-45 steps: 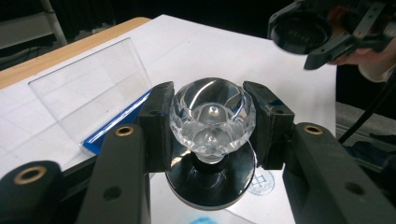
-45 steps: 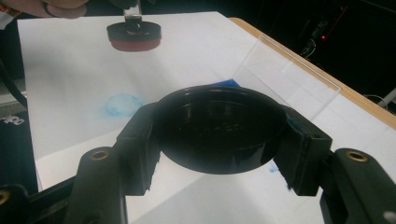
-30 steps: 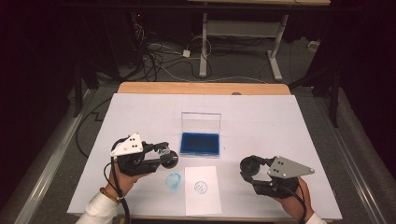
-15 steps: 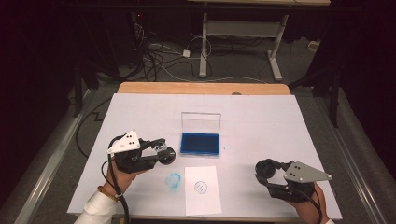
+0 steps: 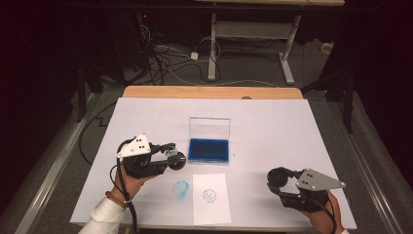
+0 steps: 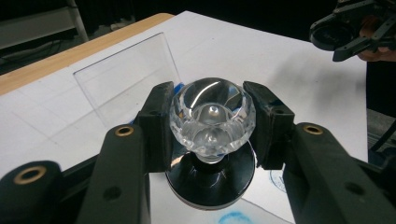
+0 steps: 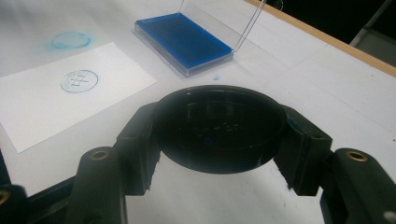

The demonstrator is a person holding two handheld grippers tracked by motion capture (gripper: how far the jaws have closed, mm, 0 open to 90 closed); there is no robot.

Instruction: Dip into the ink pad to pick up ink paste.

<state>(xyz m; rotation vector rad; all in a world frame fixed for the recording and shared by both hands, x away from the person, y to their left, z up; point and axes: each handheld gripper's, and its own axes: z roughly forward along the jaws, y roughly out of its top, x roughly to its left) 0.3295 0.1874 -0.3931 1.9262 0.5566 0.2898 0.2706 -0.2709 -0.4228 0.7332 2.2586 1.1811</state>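
Each gripper is built of matte black plastic. The left gripper (image 5: 168,155) is topped by a grey 3-cornered plate (image 5: 133,145) dotted with small holes, and a matching plate (image 5: 319,180) is carried on the right gripper (image 5: 278,178). 2 thick black jaws are seen in each gripper view, with brass-coloured ringed holes (image 6: 124,131) set into them. A black cable (image 5: 127,207) is trailed from the left gripper. A white sleeve (image 5: 101,217) and a beaded bracelet (image 5: 112,197) are worn on the left arm.

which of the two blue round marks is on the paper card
The crisp ring stamp with lines inside sits on the white card; the smudged blue circle lies left of it, directly on the table cover.
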